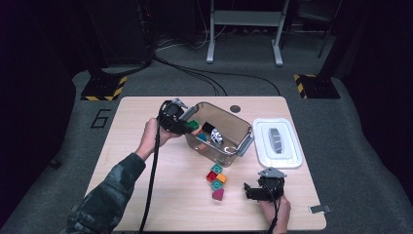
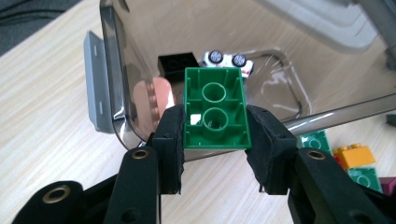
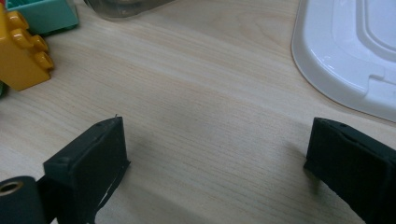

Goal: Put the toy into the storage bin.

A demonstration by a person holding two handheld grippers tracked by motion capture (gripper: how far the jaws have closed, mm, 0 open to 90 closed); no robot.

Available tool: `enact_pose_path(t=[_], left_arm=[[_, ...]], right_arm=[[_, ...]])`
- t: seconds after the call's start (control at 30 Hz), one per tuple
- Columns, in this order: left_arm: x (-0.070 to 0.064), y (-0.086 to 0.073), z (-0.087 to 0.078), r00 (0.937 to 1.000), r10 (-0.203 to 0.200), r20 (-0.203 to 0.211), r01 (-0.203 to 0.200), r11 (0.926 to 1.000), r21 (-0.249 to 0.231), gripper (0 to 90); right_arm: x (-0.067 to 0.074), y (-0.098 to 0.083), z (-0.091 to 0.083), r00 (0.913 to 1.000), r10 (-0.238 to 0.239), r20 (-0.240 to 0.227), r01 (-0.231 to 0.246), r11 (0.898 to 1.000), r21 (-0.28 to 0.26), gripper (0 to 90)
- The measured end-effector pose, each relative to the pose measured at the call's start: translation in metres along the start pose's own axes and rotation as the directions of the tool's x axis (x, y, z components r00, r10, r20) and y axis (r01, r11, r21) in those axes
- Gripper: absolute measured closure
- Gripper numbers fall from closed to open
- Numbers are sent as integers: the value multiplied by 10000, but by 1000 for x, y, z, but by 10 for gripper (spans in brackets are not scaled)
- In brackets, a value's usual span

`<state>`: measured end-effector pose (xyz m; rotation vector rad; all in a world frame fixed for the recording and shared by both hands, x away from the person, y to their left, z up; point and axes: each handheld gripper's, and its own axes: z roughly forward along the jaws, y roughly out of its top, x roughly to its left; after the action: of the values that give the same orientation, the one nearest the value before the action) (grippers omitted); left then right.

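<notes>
Clamping a green brick (image 2: 215, 108) between both pads, left tool (image 2: 215, 140) held at the rim of the clear bin (image 1: 242, 127). Right tool (image 3: 217, 154) spread wide, low over bare bench (image 3: 210, 84) near white lid (image 3: 355, 51).

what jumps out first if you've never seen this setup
First the green brick, clamped underside-up in the left gripper at the rim of the clear bin mid-table, with a toy car inside. Then the cluster of coloured bricks in front of the bin and the white lid to its right. The right gripper sits open, low over bare table.
</notes>
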<state>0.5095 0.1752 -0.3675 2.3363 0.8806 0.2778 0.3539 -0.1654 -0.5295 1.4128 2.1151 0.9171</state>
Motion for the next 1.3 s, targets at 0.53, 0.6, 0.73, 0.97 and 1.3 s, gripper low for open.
enact_pose_path(t=[0.53, 0.6, 0.73, 0.97, 1.3], left_arm=[[0, -16, -4, 9990, -443, 109, 444, 9989, -157, 360], [-3, -22, -8, 9990, -435, 62, 437, 9984, -348, 323], [-11, -37, -14, 9989, -440, 156, 449, 9971, -616, 247], [-33, -63, -16, 9998, -141, 144, 156, 9931, -1160, 180], [-81, -100, 11, 9961, 313, 824, -174, 9864, -1637, 147]], right_arm=[[0, 0, 0, 10000, 23, 2, -23, 10000, -8, 44], [0, 0, 0, 10000, 24, -10, -24, 10000, -13, 44], [0, 0, 0, 10000, 21, -8, -21, 10000, -12, 44], [0, 0, 0, 10000, 29, -3, -29, 10000, -14, 45], [0, 0, 0, 10000, 29, -4, -29, 10000, -13, 45]])
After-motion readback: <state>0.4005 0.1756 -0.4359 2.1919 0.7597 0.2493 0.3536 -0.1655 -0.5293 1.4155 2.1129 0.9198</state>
